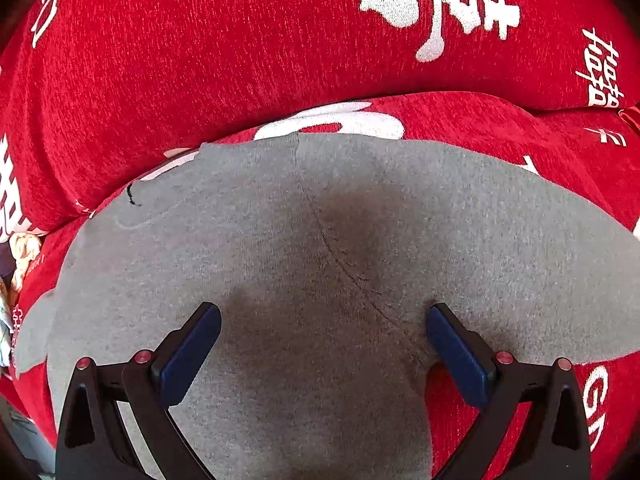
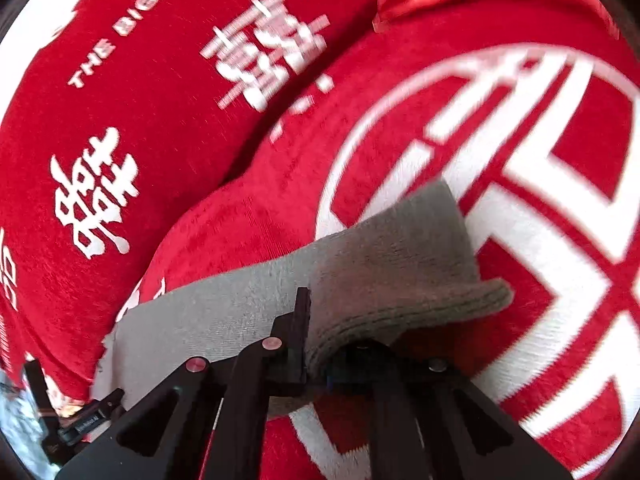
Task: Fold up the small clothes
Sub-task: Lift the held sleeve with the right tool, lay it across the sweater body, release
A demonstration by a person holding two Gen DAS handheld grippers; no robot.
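Right wrist view: my right claw (image 2: 316,360) pinches the grey sock (image 2: 384,272) cuff on the red blanket (image 2: 240,200). Left claw (image 1: 324,344) spread over it. Fold beginning; next, carry cuff across.

The left gripper (image 1: 323,322) has a black frame with two arms that spread like a V. Each arm has a triangular hole cut through it. Just beside each hole, toward the fingertips, sit two small round pink-red screw caps. From these caps, each finger (image 1: 188,354) continues forward and carries a long dark blue pad on its inner face.

The right gripper (image 2: 310,320) has the same black frame, the same triangular holes and the same pink-red caps (image 2: 272,343). Beyond the caps, its fingers look thin and black.
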